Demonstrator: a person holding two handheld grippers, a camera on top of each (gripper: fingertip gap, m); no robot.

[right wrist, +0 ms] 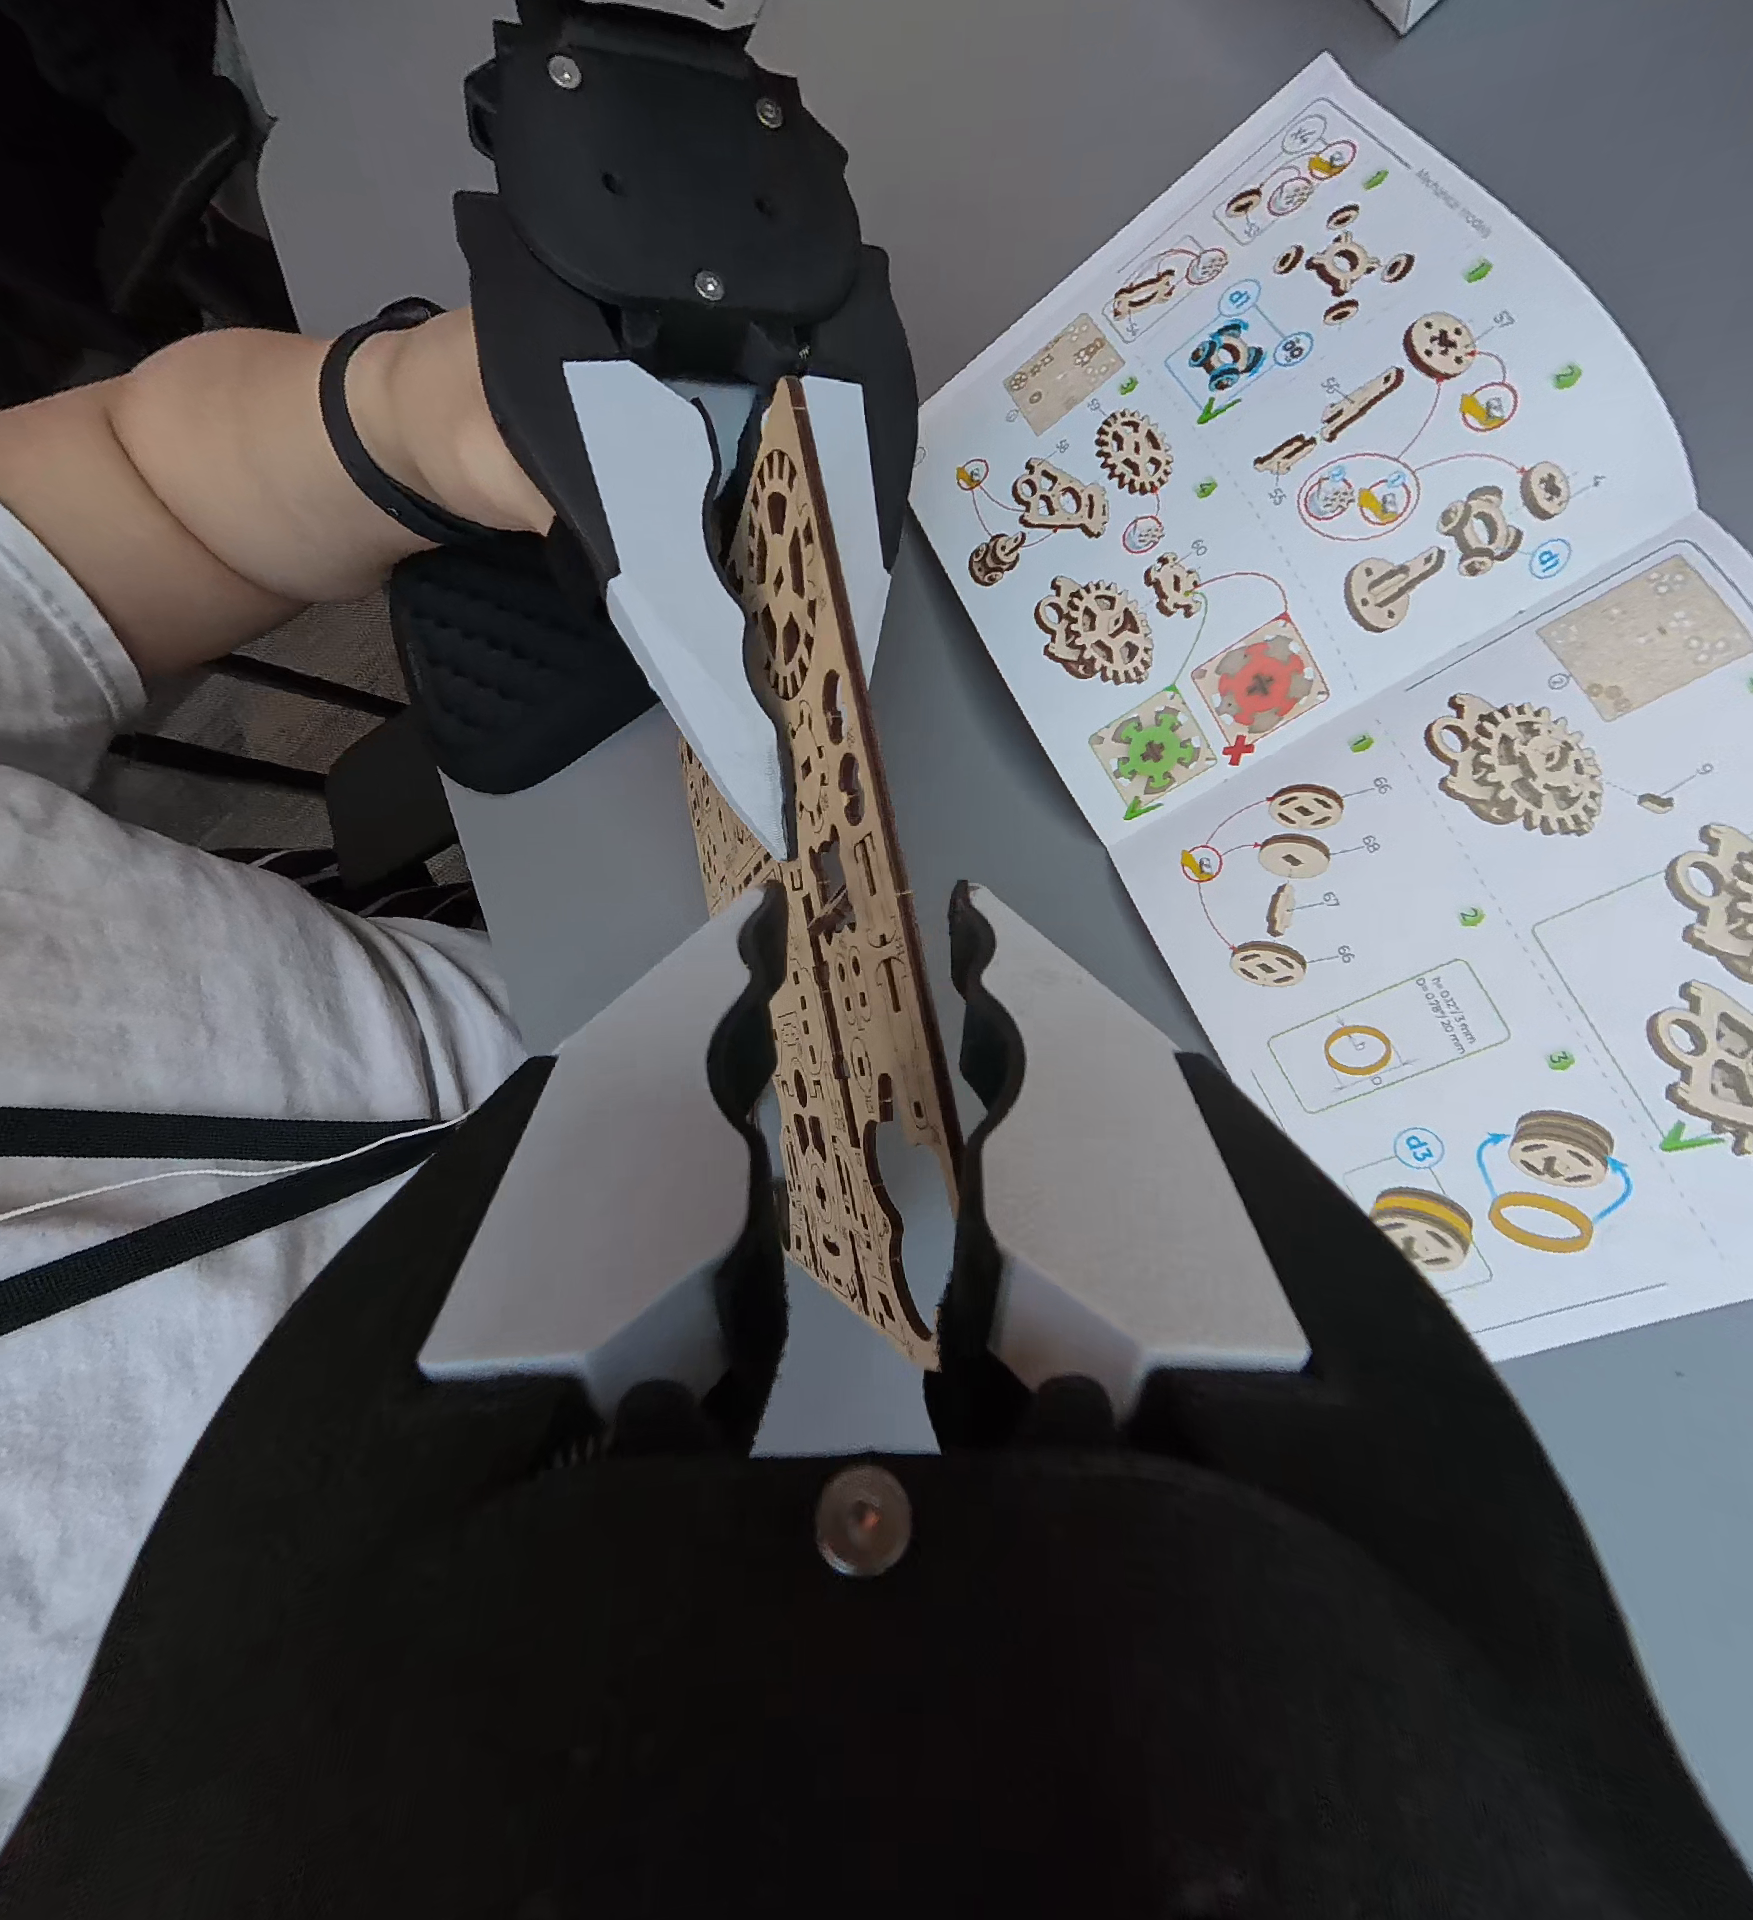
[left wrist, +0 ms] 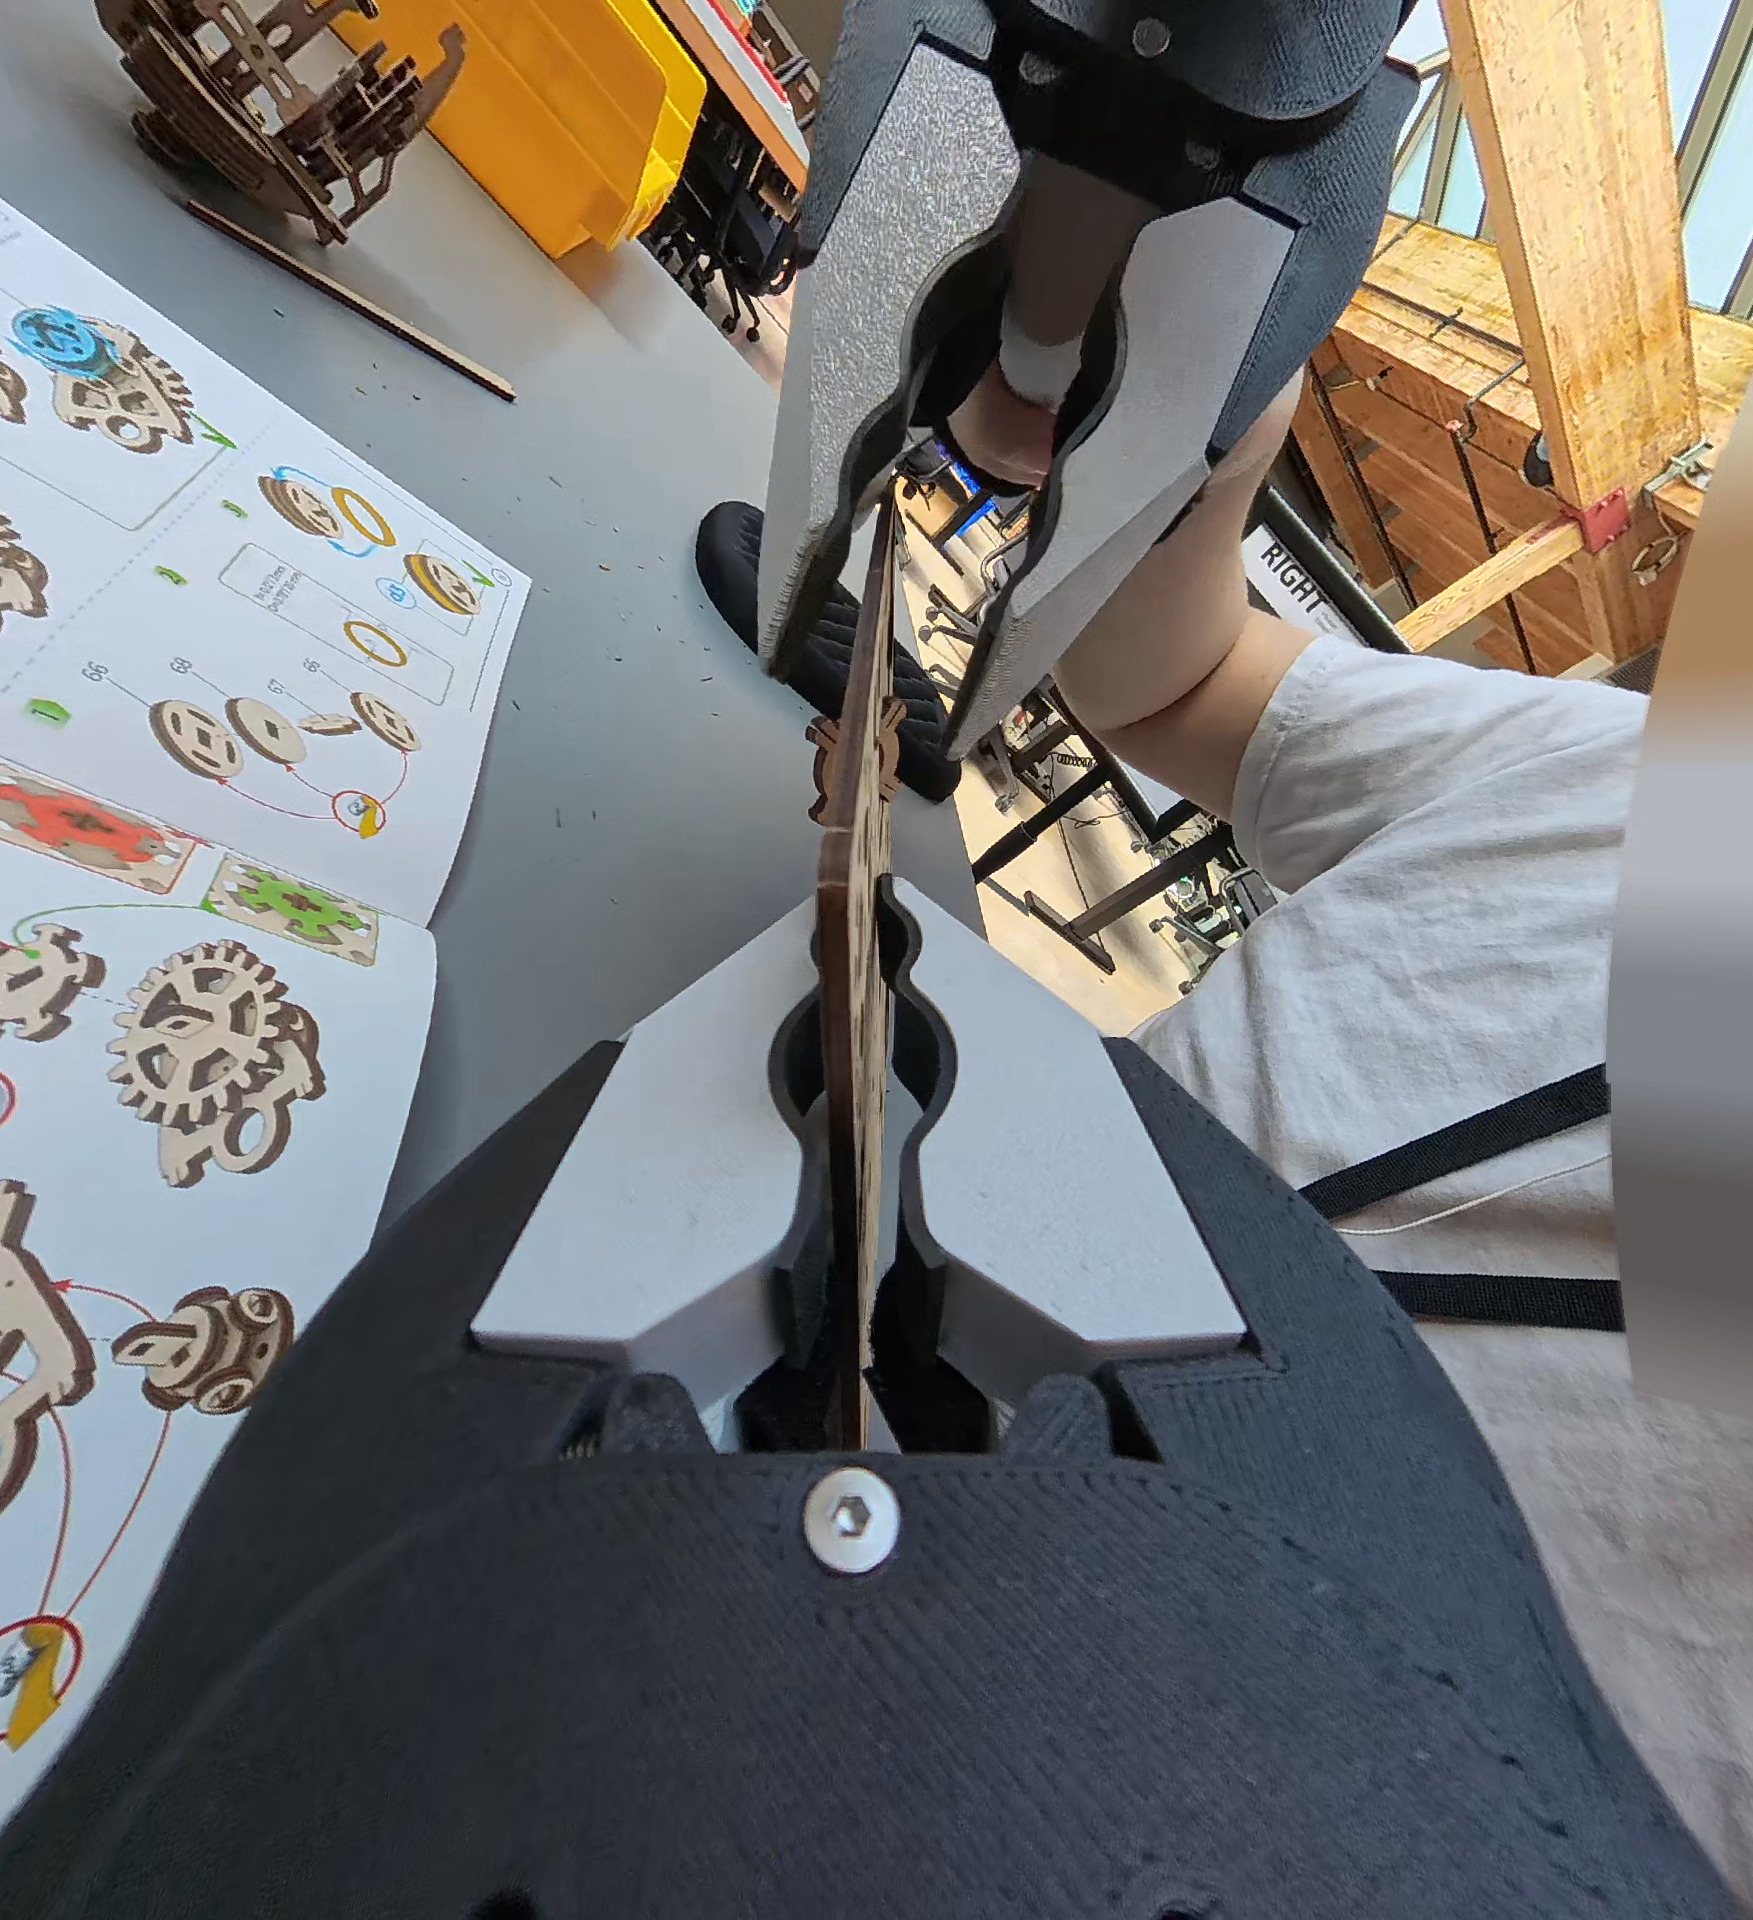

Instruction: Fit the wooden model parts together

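A thin laser-cut wooden parts sheet [left wrist: 851, 842] stands on edge above the grey table [left wrist: 623, 520], between both grippers. My left gripper [left wrist: 851, 902] is shut on one end of it; the right wrist view shows it [right wrist: 830, 707] clamped on the sheet's far end. My right gripper [right wrist: 864, 899] is open, its fingers on either side of the sheet [right wrist: 851, 987], with a gap at the right pad. In the left wrist view it [left wrist: 872, 691] straddles the sheet's far end. A small wooden piece [left wrist: 851, 758] pokes through the sheet between the two grippers.
An open instruction booklet [left wrist: 176, 727] lies flat on the table, also in the right wrist view [right wrist: 1423, 727]. A partly built wooden model [left wrist: 269, 104], a thin wooden strip [left wrist: 352, 301] and a yellow bin [left wrist: 560, 114] are farther back. A black pad [right wrist: 498, 675] sits at the table edge by the person's arm. Both grippers' tips are close together, under 4 cm apart.
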